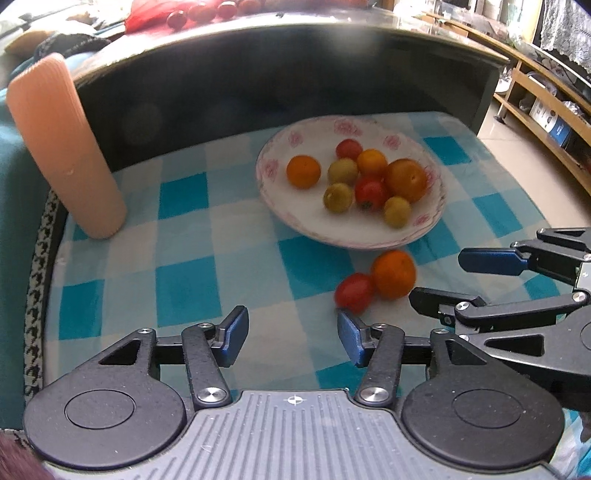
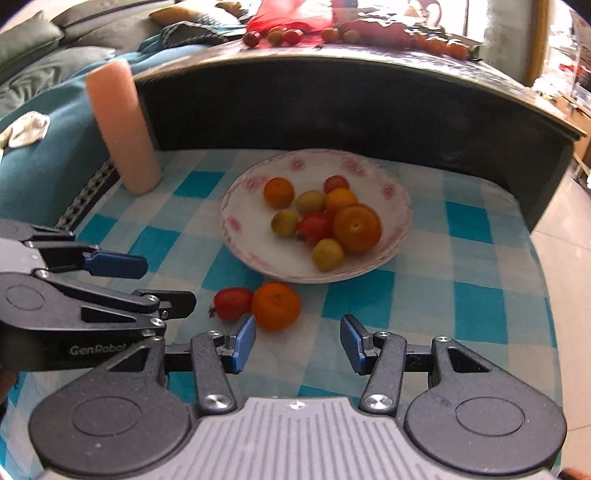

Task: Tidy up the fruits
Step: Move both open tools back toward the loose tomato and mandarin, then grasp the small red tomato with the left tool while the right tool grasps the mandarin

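A white plate with pink flowers (image 1: pixel 280 206) (image 2: pixel 391 254) sits on the blue-checked cloth and holds several small oranges, red tomatoes and yellow-green fruits. In front of the plate a loose orange (image 1: pixel 393 274) (image 2: pixel 276 305) and a red tomato (image 1: pixel 354 291) (image 2: pixel 232 302) lie side by side on the cloth. My left gripper (image 1: pixel 291 338) is open and empty, its right finger just below the tomato. My right gripper (image 2: pixel 297 341) is open and empty, its left finger close to the orange. Each gripper also shows from the side in the other's view: the right one (image 1: pixel 458 277), the left one (image 2: pixel 166 280).
A pink ribbed cylinder (image 1: pixel 62 147) (image 2: pixel 122 129) stands at the back left of the cloth. A dark curved wall (image 1: pixel 295 85) rises behind the plate, with more red fruits on the ledge above (image 2: pixel 291 35). The cloth ends at the right, above a tiled floor (image 2: pixel 576 295).
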Available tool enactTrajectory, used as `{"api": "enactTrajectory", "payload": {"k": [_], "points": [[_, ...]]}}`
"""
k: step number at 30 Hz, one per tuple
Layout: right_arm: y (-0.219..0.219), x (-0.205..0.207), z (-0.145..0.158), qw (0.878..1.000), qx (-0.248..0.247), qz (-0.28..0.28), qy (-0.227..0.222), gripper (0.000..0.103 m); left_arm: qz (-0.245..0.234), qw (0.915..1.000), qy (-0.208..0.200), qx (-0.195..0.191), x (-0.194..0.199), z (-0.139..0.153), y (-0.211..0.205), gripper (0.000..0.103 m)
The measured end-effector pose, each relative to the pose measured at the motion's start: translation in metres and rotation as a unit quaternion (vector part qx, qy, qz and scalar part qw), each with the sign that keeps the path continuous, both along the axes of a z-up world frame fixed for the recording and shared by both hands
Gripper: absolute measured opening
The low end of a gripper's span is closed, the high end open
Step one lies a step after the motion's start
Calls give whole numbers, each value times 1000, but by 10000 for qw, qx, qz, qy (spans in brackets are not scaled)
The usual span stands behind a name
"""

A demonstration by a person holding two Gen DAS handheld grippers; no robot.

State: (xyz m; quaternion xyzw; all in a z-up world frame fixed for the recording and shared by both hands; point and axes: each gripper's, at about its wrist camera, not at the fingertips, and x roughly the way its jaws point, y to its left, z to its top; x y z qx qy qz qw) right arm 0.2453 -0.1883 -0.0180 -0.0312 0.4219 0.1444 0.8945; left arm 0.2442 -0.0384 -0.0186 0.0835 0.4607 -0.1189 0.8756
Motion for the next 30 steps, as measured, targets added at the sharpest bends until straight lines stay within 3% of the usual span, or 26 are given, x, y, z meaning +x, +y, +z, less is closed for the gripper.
{"api": "enactTrajectory", "payload": {"k": [3, 17, 22, 30], "points": [[4, 5, -5, 10000, -38, 51, 12, 63, -28, 10000, 46, 30, 2, -3, 7, 68], [5, 30, -27, 9995, 283, -20, 127, 63, -139, 9998, 118, 62, 4, -13, 14, 69], [5, 29, -24, 9990, 358, 85, 254, 47, -326, 9994, 107, 54, 5, -17, 5, 69], [-23, 7, -19, 9990, 286, -96, 339, 47, -694, 9976, 54, 27, 9, -28, -21, 67]]}}
